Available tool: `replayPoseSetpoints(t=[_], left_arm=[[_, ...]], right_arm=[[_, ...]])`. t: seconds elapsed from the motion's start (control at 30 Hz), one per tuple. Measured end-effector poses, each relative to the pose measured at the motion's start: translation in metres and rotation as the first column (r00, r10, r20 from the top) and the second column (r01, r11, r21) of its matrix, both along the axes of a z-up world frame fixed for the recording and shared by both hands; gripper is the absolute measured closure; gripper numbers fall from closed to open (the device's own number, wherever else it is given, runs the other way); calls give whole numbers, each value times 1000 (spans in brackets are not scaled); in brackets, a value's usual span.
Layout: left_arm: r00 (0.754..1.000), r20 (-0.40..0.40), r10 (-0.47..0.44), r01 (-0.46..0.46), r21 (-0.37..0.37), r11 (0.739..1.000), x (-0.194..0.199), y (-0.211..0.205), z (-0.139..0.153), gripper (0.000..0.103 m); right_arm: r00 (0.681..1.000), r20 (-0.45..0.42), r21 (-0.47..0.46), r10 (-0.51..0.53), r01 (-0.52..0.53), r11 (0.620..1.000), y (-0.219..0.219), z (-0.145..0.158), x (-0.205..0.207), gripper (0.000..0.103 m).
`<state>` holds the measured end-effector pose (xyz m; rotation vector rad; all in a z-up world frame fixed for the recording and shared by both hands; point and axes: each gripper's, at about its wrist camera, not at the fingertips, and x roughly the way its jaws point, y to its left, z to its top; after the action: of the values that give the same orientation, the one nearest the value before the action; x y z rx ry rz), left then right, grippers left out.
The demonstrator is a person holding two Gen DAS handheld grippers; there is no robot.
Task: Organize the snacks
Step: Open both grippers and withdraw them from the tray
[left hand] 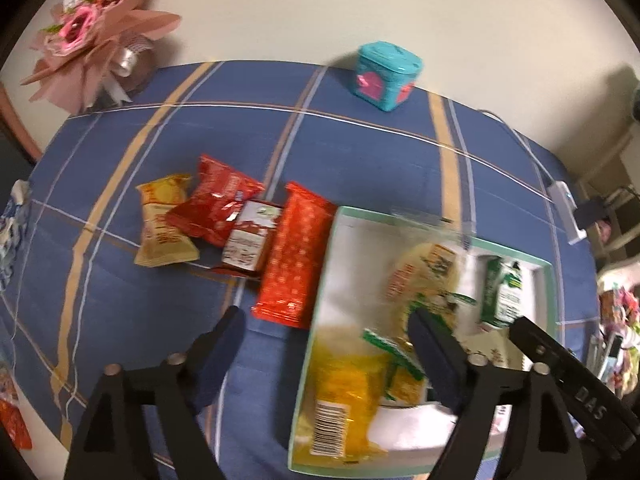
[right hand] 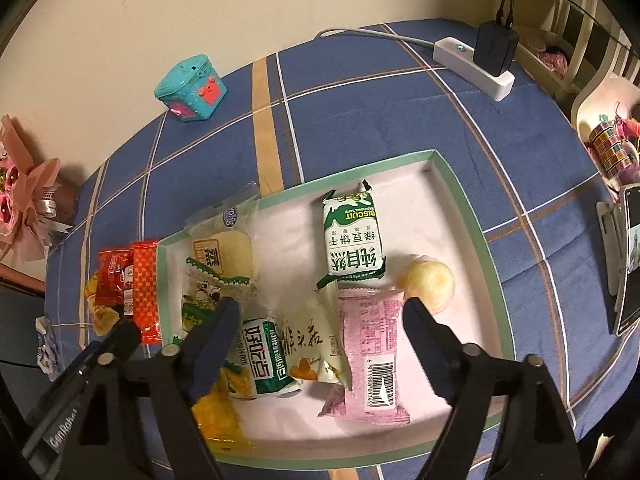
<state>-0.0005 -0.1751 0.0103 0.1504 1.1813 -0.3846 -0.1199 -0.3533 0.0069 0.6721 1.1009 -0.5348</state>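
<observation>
While both claws gape empty, only the right view shows the pink packet (right hand: 372, 354) in the tray (right hand: 460, 184).

Home: checked tablecloth (right hand: 360, 112), paper bouquet (left hand: 92, 36).

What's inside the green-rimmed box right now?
In the box: green biscuit pack, pink packet, round yellow pastry, cream packet, green-and-white packet, yellow packet, clear-wrapped cakes. The packets overlap, so anything beneath is hidden.
</observation>
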Motion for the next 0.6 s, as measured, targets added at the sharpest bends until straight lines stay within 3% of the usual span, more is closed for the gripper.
replayPoseSetpoints(t=[0.1,0.13,0.6], left_arm=[[1000,24,18,-19,14,1000,2,5,1,0],[999,35,23,-24,17,1000,3,7,2,0],[995,85,55,-58,24,998,10,19,6,0]], right_arm=[[1000,-4,-12,10,-10,1000,1,0,1,12],[1000,-7,-20,14,-14,1000,2,0,2,7],[998,-19,-101,53,-55,993,12,5,6,1]])
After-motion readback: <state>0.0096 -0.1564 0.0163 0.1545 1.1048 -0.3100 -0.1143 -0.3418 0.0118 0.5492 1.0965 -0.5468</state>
